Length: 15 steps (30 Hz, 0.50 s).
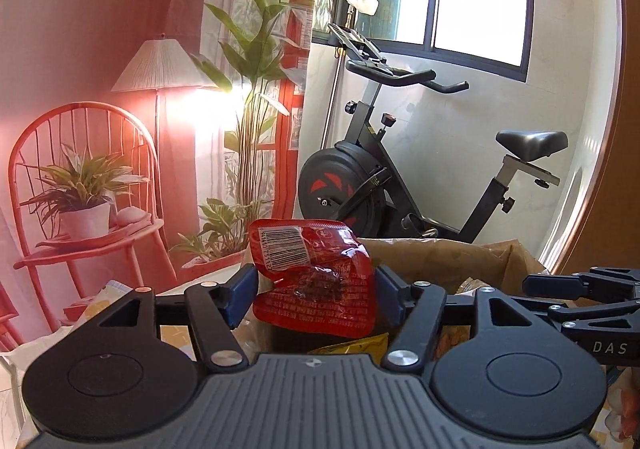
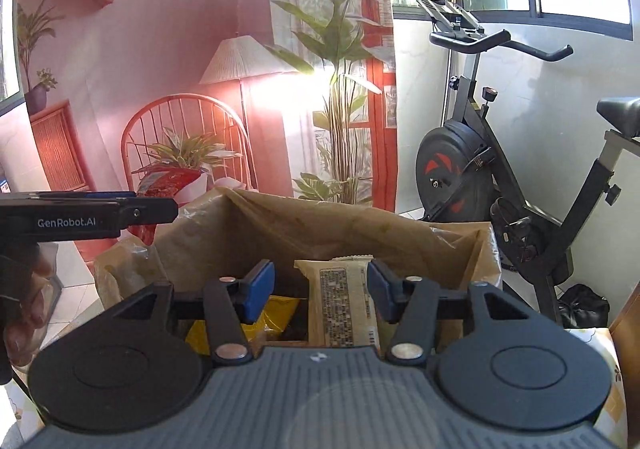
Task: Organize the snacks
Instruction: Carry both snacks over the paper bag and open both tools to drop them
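Red snack packet (image 1: 316,277) gripped by left gripper (image 1: 316,285) above brown box (image 2: 320,225) | right gripper (image 2: 320,289) fingers wide | next: lower, release inside.

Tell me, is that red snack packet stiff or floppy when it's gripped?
Probably floppy: the red packet looks crinkled between the left gripper pads. Its glossy film may be slippery. It likely weighs little, since it stands up held only at its sides.

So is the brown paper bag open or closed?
Open. The brown paper bag's top gapes wide, and a tan snack pack and a yellow packet show inside it.
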Each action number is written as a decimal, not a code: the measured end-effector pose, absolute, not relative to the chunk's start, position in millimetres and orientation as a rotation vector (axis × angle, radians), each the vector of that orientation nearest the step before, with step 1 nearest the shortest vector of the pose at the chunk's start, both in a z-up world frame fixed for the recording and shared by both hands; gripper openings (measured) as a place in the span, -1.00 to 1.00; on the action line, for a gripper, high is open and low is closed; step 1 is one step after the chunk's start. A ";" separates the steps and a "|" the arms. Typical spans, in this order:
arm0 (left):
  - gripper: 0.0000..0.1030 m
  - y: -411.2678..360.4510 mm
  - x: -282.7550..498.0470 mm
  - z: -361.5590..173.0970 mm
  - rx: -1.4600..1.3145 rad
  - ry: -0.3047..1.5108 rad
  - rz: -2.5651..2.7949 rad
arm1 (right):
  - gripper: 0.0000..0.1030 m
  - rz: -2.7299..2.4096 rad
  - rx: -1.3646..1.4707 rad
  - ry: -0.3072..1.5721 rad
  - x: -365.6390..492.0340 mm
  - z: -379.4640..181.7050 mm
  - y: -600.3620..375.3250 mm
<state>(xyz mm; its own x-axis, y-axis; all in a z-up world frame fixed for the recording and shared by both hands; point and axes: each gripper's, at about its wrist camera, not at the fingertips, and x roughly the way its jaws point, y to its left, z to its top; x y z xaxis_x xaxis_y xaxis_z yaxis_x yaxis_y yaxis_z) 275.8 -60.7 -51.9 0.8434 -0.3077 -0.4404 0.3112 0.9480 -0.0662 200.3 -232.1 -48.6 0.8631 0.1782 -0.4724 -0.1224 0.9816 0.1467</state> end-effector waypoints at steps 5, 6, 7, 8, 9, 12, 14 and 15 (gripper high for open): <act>0.30 -47.2 261.1 -50.9 -0.002 0.480 -0.336 | 0.37 0.204 0.076 0.490 178.4 -46.3 -230.1; 0.30 -44.3 258.1 -50.5 -0.004 0.483 -0.335 | 0.40 0.211 0.068 0.486 174.4 -45.8 -229.4; 0.30 -40.6 255.2 -50.2 -0.005 0.485 -0.332 | 0.42 0.218 0.065 0.483 170.8 -45.6 -229.1; 0.30 -36.5 251.6 -49.9 -0.006 0.485 -0.327 | 0.45 0.228 0.063 0.480 166.4 -45.3 -228.7; 0.30 -32.1 247.6 -49.6 -0.010 0.486 -0.322 | 0.47 0.233 0.063 0.478 163.3 -44.9 -228.2; 0.31 -19.7 236.7 -48.2 -0.029 0.486 -0.312 | 0.47 0.251 0.064 0.473 153.3 -44.9 -225.7; 0.31 -12.0 227.2 -48.8 -0.035 0.485 -0.307 | 0.47 0.263 0.059 0.467 146.9 -45.2 -223.8; 0.32 -8.8 223.0 -49.5 -0.038 0.485 -0.306 | 0.47 0.273 0.057 0.461 142.1 -45.7 -221.9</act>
